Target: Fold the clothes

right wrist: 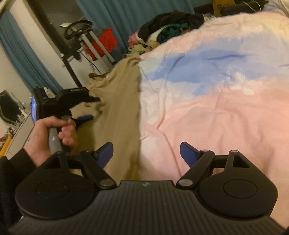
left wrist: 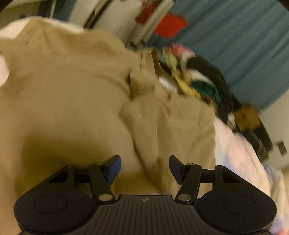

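Observation:
A tan garment (left wrist: 75,94) lies spread and rumpled on the bed and fills most of the left wrist view. It also shows in the right wrist view (right wrist: 119,101) as a long strip along the bed's left side. My left gripper (left wrist: 144,168) is open and empty, just above the tan cloth, with a raised fold between its blue pads. It shows in the right wrist view (right wrist: 86,117), held by a hand over the cloth. My right gripper (right wrist: 146,153) is open and empty, over the garment's right edge where it meets the pink and blue bedspread (right wrist: 216,101).
A pile of mixed clothes (right wrist: 168,30) lies at the far end of the bed, also in the left wrist view (left wrist: 195,77). An exercise machine (right wrist: 84,41) with a red item (right wrist: 106,39) stands beyond the bed, before teal curtains (right wrist: 126,16).

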The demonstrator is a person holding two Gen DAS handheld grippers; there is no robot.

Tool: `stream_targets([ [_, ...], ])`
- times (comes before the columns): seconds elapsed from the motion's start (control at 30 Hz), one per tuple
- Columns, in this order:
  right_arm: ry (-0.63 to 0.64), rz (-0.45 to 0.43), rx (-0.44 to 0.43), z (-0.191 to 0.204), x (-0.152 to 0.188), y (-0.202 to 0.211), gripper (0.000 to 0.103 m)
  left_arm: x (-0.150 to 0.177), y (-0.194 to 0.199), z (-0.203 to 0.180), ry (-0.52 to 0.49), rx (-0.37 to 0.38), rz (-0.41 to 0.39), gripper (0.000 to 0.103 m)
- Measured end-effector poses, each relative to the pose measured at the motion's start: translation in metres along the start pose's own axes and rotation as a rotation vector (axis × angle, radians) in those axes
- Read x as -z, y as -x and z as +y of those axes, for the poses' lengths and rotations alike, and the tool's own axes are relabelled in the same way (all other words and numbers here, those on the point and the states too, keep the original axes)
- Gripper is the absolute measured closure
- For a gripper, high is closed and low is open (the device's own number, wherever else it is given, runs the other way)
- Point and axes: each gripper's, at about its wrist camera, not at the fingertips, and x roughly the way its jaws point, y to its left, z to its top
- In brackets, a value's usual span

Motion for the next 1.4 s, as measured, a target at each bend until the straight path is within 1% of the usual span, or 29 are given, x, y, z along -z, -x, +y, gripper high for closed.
stream_targets([
  [0.03, -0.010, 0.007, -0.004, -0.003, -0.001, -0.006, 0.020, -0.003, -0.004, -0.004, -0.021, -0.002, -0.021, 0.054],
  [0.07, -0.020, 0.013, -0.005, -0.005, -0.002, -0.011, 0.020, -0.005, -0.008, -0.007, -0.043, -0.003, -0.041, 0.071],
  [0.1, -0.026, 0.016, -0.003, -0.006, -0.002, -0.015, 0.020, -0.008, -0.013, -0.011, -0.064, -0.005, -0.062, 0.082],
  [0.13, -0.028, 0.016, -0.005, -0.005, -0.002, -0.018, 0.020, -0.011, -0.015, -0.013, -0.073, -0.007, -0.076, 0.100],
  [0.2, -0.029, 0.017, -0.010, -0.005, -0.001, -0.024, 0.020, -0.017, -0.017, -0.019, -0.095, -0.019, -0.105, 0.100],
  [0.23, -0.022, 0.015, -0.018, -0.002, -0.003, -0.026, 0.020, -0.021, -0.015, -0.023, -0.125, -0.034, -0.131, 0.100],
  [0.3, -0.008, 0.009, -0.032, 0.002, -0.005, -0.029, 0.020, -0.027, -0.015, -0.034, -0.214, -0.088, -0.151, 0.100],
  [0.37, 0.012, -0.011, -0.035, 0.005, -0.007, -0.028, 0.020, -0.028, -0.018, -0.044, -0.281, -0.142, -0.146, 0.100],
  [0.43, 0.031, -0.029, -0.036, 0.008, -0.007, -0.025, 0.020, -0.023, -0.020, -0.046, -0.311, -0.164, -0.129, 0.100],
  [0.5, 0.038, -0.036, -0.040, 0.008, -0.007, -0.022, 0.020, -0.018, -0.021, -0.046, -0.326, -0.182, -0.118, 0.096],
  [0.57, 0.039, -0.048, -0.050, 0.007, -0.007, -0.016, 0.020, -0.014, -0.016, -0.042, -0.304, -0.202, -0.120, 0.079],
  [0.6, 0.038, -0.055, -0.057, 0.006, -0.007, -0.012, 0.020, -0.012, -0.009, -0.040, -0.282, -0.207, -0.116, 0.073],
  [0.63, 0.037, -0.064, -0.064, 0.006, -0.008, -0.008, 0.020, -0.010, -0.001, -0.038, -0.266, -0.204, -0.110, 0.064],
  [0.67, 0.042, -0.080, -0.068, 0.005, -0.009, -0.003, 0.020, -0.009, 0.007, -0.039, -0.261, -0.202, -0.107, 0.059],
  [0.7, 0.038, -0.091, -0.068, 0.005, -0.010, 0.001, 0.020, -0.007, 0.018, -0.041, -0.266, -0.203, -0.110, 0.057],
  [0.77, 0.030, -0.113, -0.069, 0.004, -0.013, 0.009, 0.020, -0.001, 0.043, -0.046, -0.285, -0.199, -0.129, 0.049],
  [0.8, 0.027, -0.123, -0.069, 0.003, -0.015, 0.012, 0.020, 0.002, 0.058, -0.047, -0.293, -0.194, -0.141, 0.047],
  [0.87, 0.035, -0.145, -0.076, 0.004, -0.016, 0.021, 0.020, 0.011, 0.091, -0.050, -0.310, -0.185, -0.166, 0.039],
  [0.93, 0.058, -0.173, -0.079, 0.006, -0.013, 0.031, 0.020, 0.024, 0.121, -0.054, -0.346, -0.180, -0.183, 0.035],
  [1.03, 0.085, -0.203, -0.082, 0.009, -0.009, 0.043, 0.020, 0.045, 0.163, -0.059, -0.404, -0.175, -0.203, 0.034],
  [1.13, 0.106, -0.225, -0.083, 0.013, -0.005, 0.051, 0.020, 0.071, 0.211, -0.059, -0.442, -0.159, -0.217, 0.027],
  [1.2, 0.115, -0.236, -0.087, 0.015, -0.001, 0.055, 0.020, 0.088, 0.244, -0.059, -0.465, -0.148, -0.224, 0.026],
  [1.3, 0.141, -0.220, -0.061, 0.019, 0.012, 0.066, 0.020, 0.114, 0.284, -0.057, -0.486, -0.143, -0.196, 0.026],
  [1.4, 0.171, -0.201, -0.059, 0.027, 0.022, 0.095, 0.020, 0.134, 0.320, -0.053, -0.480, -0.113, -0.166, 0.026],
])
